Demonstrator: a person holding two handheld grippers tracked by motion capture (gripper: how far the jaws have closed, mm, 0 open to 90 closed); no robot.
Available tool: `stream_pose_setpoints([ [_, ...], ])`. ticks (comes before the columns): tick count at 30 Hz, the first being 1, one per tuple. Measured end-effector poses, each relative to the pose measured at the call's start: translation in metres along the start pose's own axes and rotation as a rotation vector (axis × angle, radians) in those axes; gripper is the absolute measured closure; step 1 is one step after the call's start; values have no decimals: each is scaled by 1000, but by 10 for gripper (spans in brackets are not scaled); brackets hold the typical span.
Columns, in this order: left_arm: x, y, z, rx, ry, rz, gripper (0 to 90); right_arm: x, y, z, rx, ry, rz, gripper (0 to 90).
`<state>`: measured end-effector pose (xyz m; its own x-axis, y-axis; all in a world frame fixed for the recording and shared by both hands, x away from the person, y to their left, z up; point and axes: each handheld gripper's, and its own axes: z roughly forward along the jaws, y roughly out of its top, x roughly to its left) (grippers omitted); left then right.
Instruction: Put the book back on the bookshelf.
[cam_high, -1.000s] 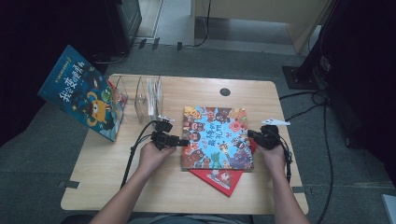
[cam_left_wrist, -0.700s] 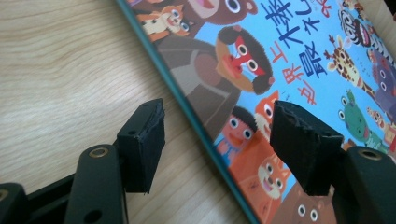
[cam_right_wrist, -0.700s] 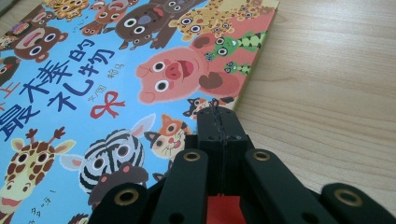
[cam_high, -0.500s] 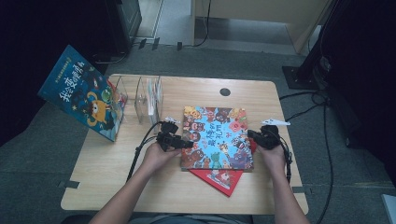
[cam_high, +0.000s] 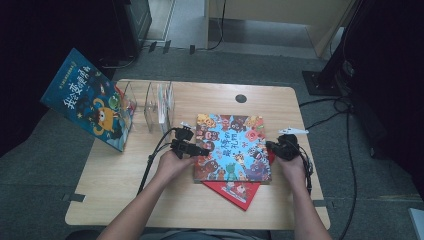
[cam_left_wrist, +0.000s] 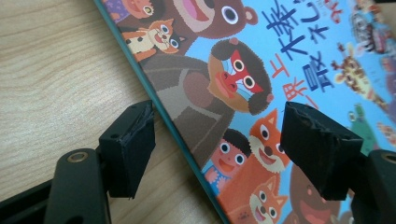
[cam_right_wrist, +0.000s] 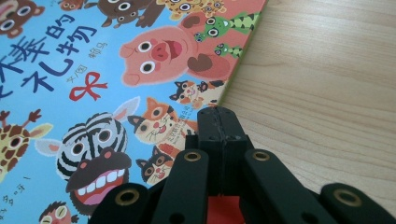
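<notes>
A colourful animal picture book lies flat mid-table, on top of a red book whose corner sticks out toward me. My left gripper is at the picture book's left edge. In the left gripper view it is open, one jaw over the wood and the other over the cover. My right gripper sits at the book's right edge. Seen in the right gripper view it is shut, with its tips over the cover's edge and nothing visible between them.
A blue picture book leans against a clear plastic rack at the table's back left. The wooden table has a round cable hole at the back. Cables trail from both grippers toward me.
My left gripper has moved right, up to the picture book's left edge. The right gripper and the books have stayed where they were.
</notes>
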<state>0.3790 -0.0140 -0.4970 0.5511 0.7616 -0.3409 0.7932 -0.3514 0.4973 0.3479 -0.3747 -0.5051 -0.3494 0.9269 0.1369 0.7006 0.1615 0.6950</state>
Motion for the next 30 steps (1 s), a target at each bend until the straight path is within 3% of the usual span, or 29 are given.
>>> stream_pose_setpoints([
  [2,-2,1,0,3,22,-8,297,1,0,0,3,-6,-7,900],
  [4,3,1,-2,-1,1,-48,349,1,0,0,4,-8,-2,900],
  [6,11,1,-4,7,-73,-119,415,1,0,0,4,-5,13,900],
  [8,16,1,-5,30,-127,-163,427,0,-1,1,-3,7,28,900],
  [14,17,2,-16,95,-93,-146,438,3,-1,2,1,62,34,900],
  [19,20,5,-42,43,-125,-162,493,9,-1,3,8,102,20,900],
  [25,15,16,-68,56,-113,-134,531,15,-1,6,14,146,5,900],
  [30,16,25,-85,44,-222,-187,573,25,0,10,27,208,-7,900],
])
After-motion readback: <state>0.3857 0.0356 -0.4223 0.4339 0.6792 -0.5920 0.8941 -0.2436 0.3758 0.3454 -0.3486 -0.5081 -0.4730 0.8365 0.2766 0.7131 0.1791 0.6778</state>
